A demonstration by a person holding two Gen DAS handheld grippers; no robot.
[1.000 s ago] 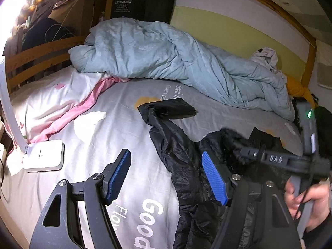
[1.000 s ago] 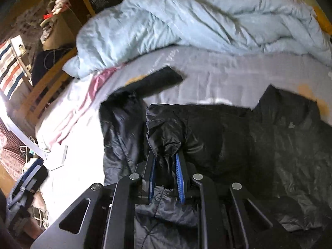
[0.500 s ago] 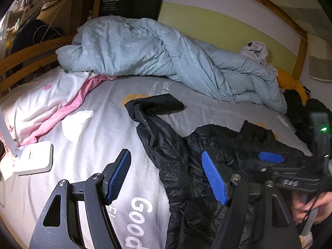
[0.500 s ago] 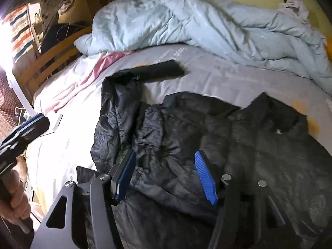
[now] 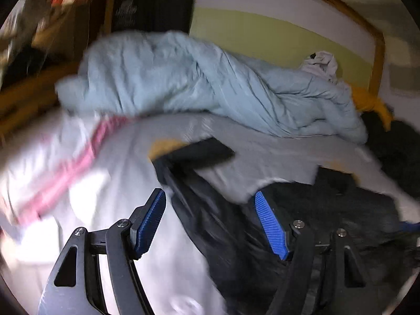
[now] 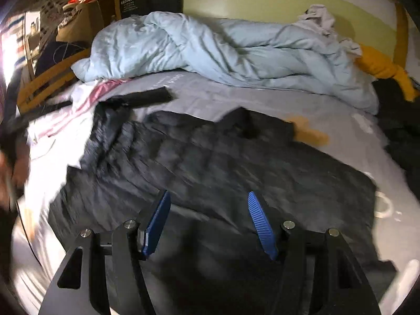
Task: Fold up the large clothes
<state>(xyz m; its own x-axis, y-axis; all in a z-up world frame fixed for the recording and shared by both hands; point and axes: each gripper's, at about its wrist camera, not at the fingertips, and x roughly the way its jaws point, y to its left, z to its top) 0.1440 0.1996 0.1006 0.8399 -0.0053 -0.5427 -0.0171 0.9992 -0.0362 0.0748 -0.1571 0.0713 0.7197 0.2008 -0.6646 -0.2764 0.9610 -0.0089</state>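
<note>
Both tongs, left (image 5: 210, 223) and right (image 6: 209, 223), gape empty over black quilted puffer jacket (image 6: 210, 162); crumpled pale-blue duvet (image 6: 223, 52) beyond.

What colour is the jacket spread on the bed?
Black, a quilted puffer jacket; it shows best in the right wrist view.

Bare grey bedsheet (image 6: 262, 99) is lying open at twelve o'clock beyond the black jacket (image 6: 210, 162), giving a clear lane. The bunched blue duvet (image 6: 223, 50) is blocking the far edge from eleven to one o'clock. Pink-and-white bedding (image 5: 60, 162) is crowding nine o'clock; dark clothes (image 6: 399, 120) are piling at two o'clock.
</note>
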